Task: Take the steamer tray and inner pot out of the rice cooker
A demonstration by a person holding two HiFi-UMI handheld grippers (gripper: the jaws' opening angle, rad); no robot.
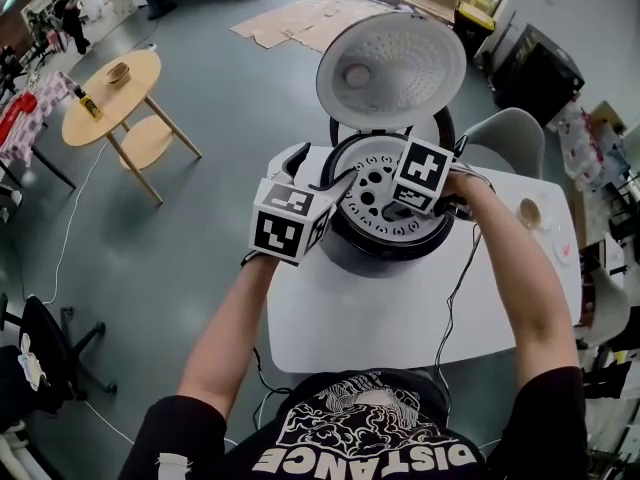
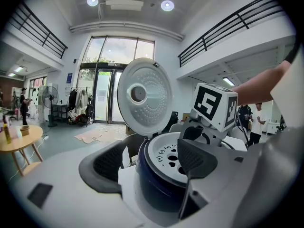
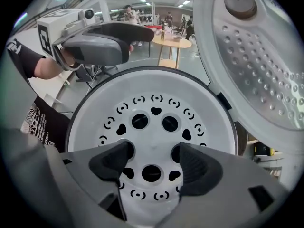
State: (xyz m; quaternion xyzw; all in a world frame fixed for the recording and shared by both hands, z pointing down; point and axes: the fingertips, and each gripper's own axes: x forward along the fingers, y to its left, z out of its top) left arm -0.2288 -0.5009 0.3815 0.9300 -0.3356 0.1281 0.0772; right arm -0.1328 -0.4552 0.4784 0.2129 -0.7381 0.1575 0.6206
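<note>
Looking down from the head view, the dark round rice cooker [image 1: 372, 258] stands at the far side of the white rectangular table [image 1: 400, 338], its domed silver-lined lid [image 1: 392, 68] raised behind it. The white perforated plastic steamer tray [image 1: 372, 190] sits inside the cooker and hides the inner pot, so neither is out yet. The left gripper [image 1: 318, 171] is at the tray's left edge and the right gripper [image 1: 405, 204] is over its right part. A tray lifted unevenly from two sides could tilt and jam, or swing up into the lid. In the left gripper view the jaws stand wide apart and hold nothing. One pad is outside the cooker's dark blue wall and the other is above the tray, so the wall and the tray's rim lie between them. Closing here would likely clamp the cooker body along with the tray, and a pull could then drag or tip the whole cooker on the table. In the right gripper view the jaws are also apart and empty, their tips poised over two of the round holes near the tray's middle. I cannot tell whether they touch it. The plastic between them is flat and offers little to pinch, so a squeeze may slide off. If the tray fits tightly, the pot beneath could also rise with it.
</note>
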